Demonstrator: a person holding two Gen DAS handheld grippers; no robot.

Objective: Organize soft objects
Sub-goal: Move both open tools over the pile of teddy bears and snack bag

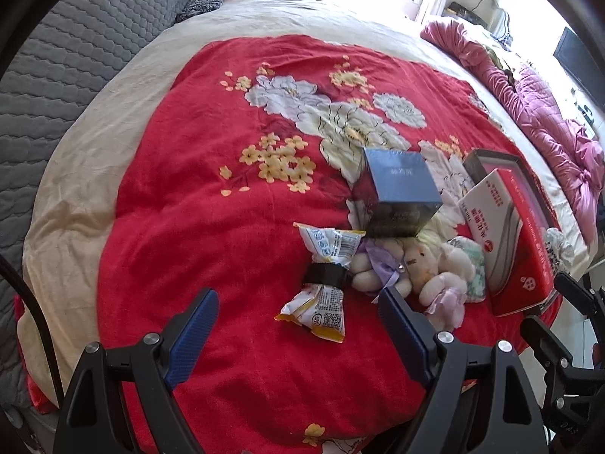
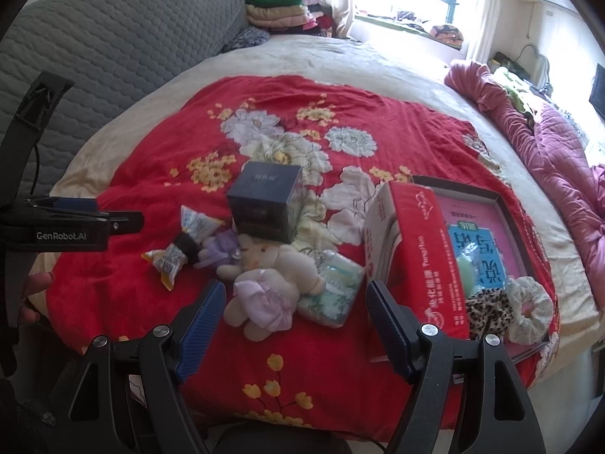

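Note:
On a red floral blanket (image 1: 211, 204) lie a cream plush bear in a lilac dress (image 2: 272, 283), a second small plush with a purple bow (image 2: 221, 251), a green-white tissue pack (image 2: 332, 291) and a snack packet pinched by a black band (image 1: 325, 276). The bears also show in the left wrist view (image 1: 419, 268). My left gripper (image 1: 298, 317) is open and empty, just short of the snack packet. My right gripper (image 2: 295, 314) is open and empty, its fingers on either side of the lilac bear's legs, near the tissue pack. Two scrunchies (image 2: 506, 310) lie in a flat pink tray (image 2: 503, 204).
A dark blue box (image 2: 264, 200) stands behind the plush toys. A red carton (image 2: 408, 249) stands tilted against the tray. A grey quilted headboard (image 2: 113, 60) runs along the left; a pink quilt (image 2: 559, 159) is bunched at the right. Folded clothes (image 2: 280, 11) are stacked at the back.

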